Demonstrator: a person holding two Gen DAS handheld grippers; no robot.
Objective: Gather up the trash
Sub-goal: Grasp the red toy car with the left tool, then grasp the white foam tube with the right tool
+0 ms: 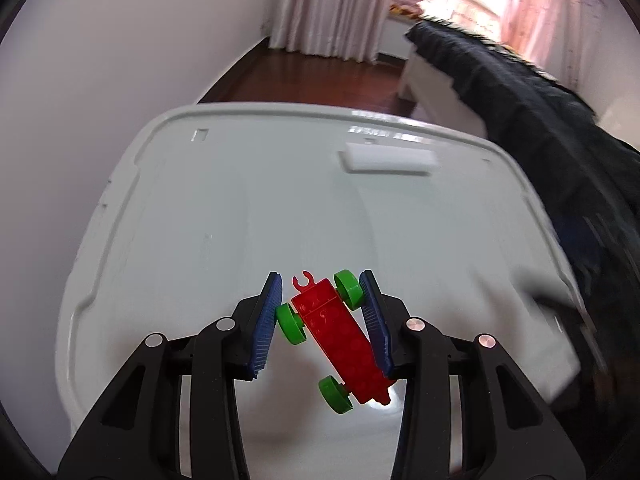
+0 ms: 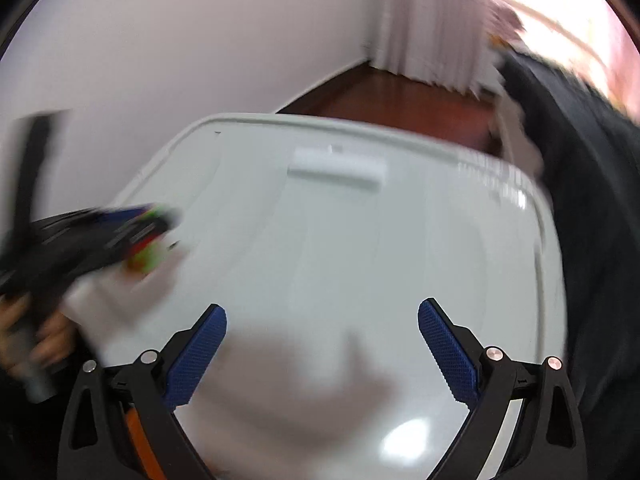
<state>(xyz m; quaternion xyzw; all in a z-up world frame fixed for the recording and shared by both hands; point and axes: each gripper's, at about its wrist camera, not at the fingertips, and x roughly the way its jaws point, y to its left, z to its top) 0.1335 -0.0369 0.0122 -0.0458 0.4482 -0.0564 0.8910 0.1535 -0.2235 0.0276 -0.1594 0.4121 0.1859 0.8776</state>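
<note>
A red toy brick car with green wheels (image 1: 340, 340) hangs tilted between the blue pads of my left gripper (image 1: 320, 276), which is shut on it above a white plastic bin lid (image 1: 240, 220). The pads press on the green wheels at either side. In the right wrist view the same left gripper (image 2: 152, 232) shows blurred at the left with the toy (image 2: 146, 258) in it, held by a person's hand (image 2: 24, 336). My right gripper (image 2: 323, 307) stands open over the lid (image 2: 360, 240), with nothing between its fingers.
A raised white rectangular tab (image 1: 386, 160) sits near the lid's far edge. A dark fringed blanket (image 1: 540, 140) lies on a bed to the right. Beyond are a wooden floor (image 1: 320, 80), a white wall and pale curtains (image 1: 332, 8).
</note>
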